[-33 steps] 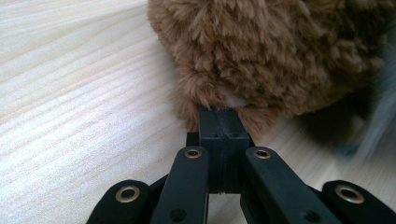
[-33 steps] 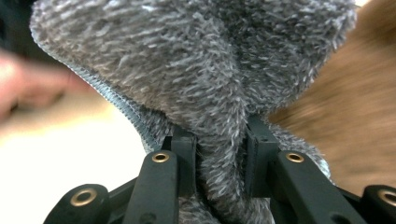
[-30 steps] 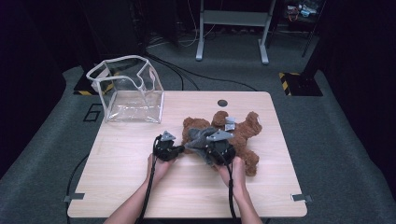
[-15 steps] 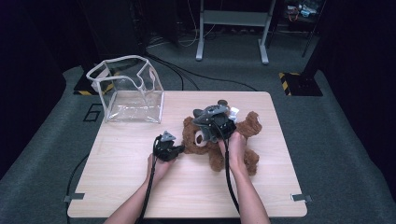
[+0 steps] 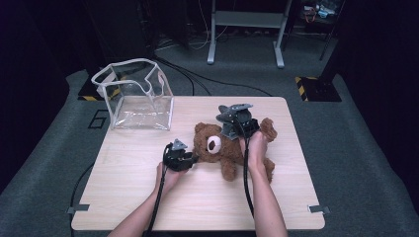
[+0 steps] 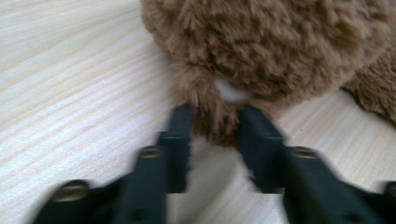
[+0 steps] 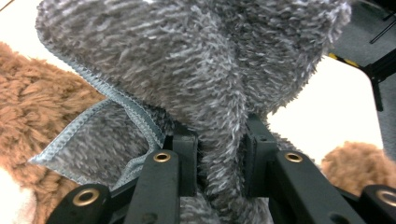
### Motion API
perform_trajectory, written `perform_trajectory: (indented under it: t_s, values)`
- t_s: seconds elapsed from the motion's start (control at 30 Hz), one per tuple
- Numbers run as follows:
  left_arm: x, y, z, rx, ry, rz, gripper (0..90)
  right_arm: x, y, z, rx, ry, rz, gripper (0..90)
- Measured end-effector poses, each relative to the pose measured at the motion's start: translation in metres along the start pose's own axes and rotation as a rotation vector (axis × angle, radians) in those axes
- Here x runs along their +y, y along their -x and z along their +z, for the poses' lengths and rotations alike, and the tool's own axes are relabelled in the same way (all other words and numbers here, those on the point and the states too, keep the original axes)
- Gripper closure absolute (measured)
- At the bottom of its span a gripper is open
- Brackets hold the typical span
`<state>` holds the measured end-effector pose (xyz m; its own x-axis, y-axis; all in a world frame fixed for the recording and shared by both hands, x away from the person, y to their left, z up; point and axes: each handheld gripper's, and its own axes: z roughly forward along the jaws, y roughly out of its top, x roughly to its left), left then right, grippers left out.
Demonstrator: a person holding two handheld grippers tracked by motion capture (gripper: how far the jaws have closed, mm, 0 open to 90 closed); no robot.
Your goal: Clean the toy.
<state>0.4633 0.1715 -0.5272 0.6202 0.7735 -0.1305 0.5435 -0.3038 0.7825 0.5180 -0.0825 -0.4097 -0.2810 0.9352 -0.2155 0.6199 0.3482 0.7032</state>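
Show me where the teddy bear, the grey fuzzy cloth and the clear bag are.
teddy bear (image 5: 213, 144), high view, on its pale muzzle.
grey fuzzy cloth (image 7: 205, 70), right gripper view, on its bunched middle.
clear bag (image 5: 141, 106), high view, on its front wall.

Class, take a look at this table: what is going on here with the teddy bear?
A person at a wooden table works on a brown teddy bear with two hand-held grippers. The right gripper is shut on a grey fuzzy cloth, held above the bear's body. The left gripper sits at the bear's ear; its jaws have just been opening, the ear between them. A clear plastic bag stands open at the table's far left corner.
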Motion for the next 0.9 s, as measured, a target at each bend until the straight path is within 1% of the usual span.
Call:
perform_trajectory:
  t_s: [0.03,0.07,0.1,0.13,0.2,0.23,0.3,0.33,0.37,0.4,0.43,0.47,0.5,0.53,0.57,0.63,0.67,0.7,0.73,0.77,0.8,0.83,0.87,0.9]
  values:
    - [0.000,0.001,-0.001,0.005,0.005,-0.013,46.8,-0.001,0.000,0.001,0.009,0.001,0.007,71.2]
    - [0.002,0.002,-0.003,0.016,0.022,-0.013,42.8,-0.002,0.000,0.001,0.013,0.001,0.008,71.3]
    - [0.005,0.005,-0.007,0.030,0.046,-0.005,38.5,-0.003,-0.001,0.002,0.016,0.002,0.021,71.2]
    - [0.009,0.009,-0.011,0.041,0.073,0.015,34.8,-0.004,-0.001,0.002,0.016,0.004,0.020,71.3]
    - [0.020,0.021,-0.021,0.044,0.125,0.069,30.1,-0.006,-0.001,0.004,0.025,-0.001,0.026,71.4]
    - [0.027,0.027,-0.024,0.051,0.143,0.104,28.0,-0.007,-0.002,0.005,0.023,-0.001,0.026,71.4]
    - [0.042,0.043,-0.027,0.061,0.173,0.177,27.0,-0.008,-0.003,0.006,0.022,0.001,0.025,71.3]
    - [0.049,0.050,-0.025,0.066,0.179,0.212,26.7,-0.008,-0.003,0.006,0.022,0.001,0.026,71.4]
    - [0.055,0.056,-0.022,0.083,0.180,0.246,26.3,-0.008,-0.003,0.005,0.023,0.000,0.025,71.3]
    - [0.061,0.061,-0.017,0.090,0.182,0.267,26.0,-0.008,-0.003,0.005,0.023,0.000,0.025,71.4]
    - [0.066,0.064,-0.012,0.097,0.173,0.284,26.1,-0.008,-0.002,0.005,0.025,0.001,0.025,71.3]
    - [0.070,0.065,-0.007,0.092,0.161,0.298,26.8,-0.008,-0.002,0.005,0.025,0.001,0.023,71.3]
    - [0.072,0.066,-0.002,0.085,0.158,0.296,29.1,-0.008,-0.002,0.005,0.025,0.001,0.024,71.3]
    - [0.073,0.067,0.002,0.088,0.152,0.297,32.4,-0.009,-0.002,0.005,0.026,0.001,0.020,71.3]
    - [0.072,0.066,0.006,0.083,0.163,0.283,36.1,-0.009,-0.002,0.004,0.026,-0.002,0.017,71.3]
    - [0.070,0.061,0.007,0.055,0.158,0.243,41.6,-0.009,-0.003,0.004,0.028,-0.010,0.011,71.2]
    - [0.069,0.059,0.008,0.054,0.162,0.238,43.1,-0.008,-0.003,0.003,0.032,-0.011,0.011,71.1]
    - [0.069,0.057,0.007,0.045,0.155,0.234,44.2,-0.007,-0.002,0.001,0.037,-0.009,0.017,70.9]
    - [0.068,0.057,0.007,0.041,0.156,0.225,45.0,-0.004,-0.002,-0.004,0.040,0.012,0.017,70.8]
    - [0.068,0.056,0.007,0.039,0.153,0.223,45.4,-0.002,-0.004,-0.007,0.042,0.028,0.030,70.8]
    - [0.068,0.056,0.007,0.034,0.148,0.224,45.8,0.000,-0.006,-0.012,0.049,0.053,0.019,70.8]
    - [0.068,0.057,0.008,0.044,0.152,0.227,46.0,0.002,-0.010,-0.014,0.058,0.056,0.010,70.8]
    - [0.067,0.057,0.008,0.041,0.150,0.226,46.2,0.004,-0.016,-0.015,0.074,0.053,-0.002,70.8]
    - [0.067,0.058,0.008,0.040,0.140,0.228,46.4,0.006,-0.022,-0.014,0.083,0.040,-0.025,70.8]
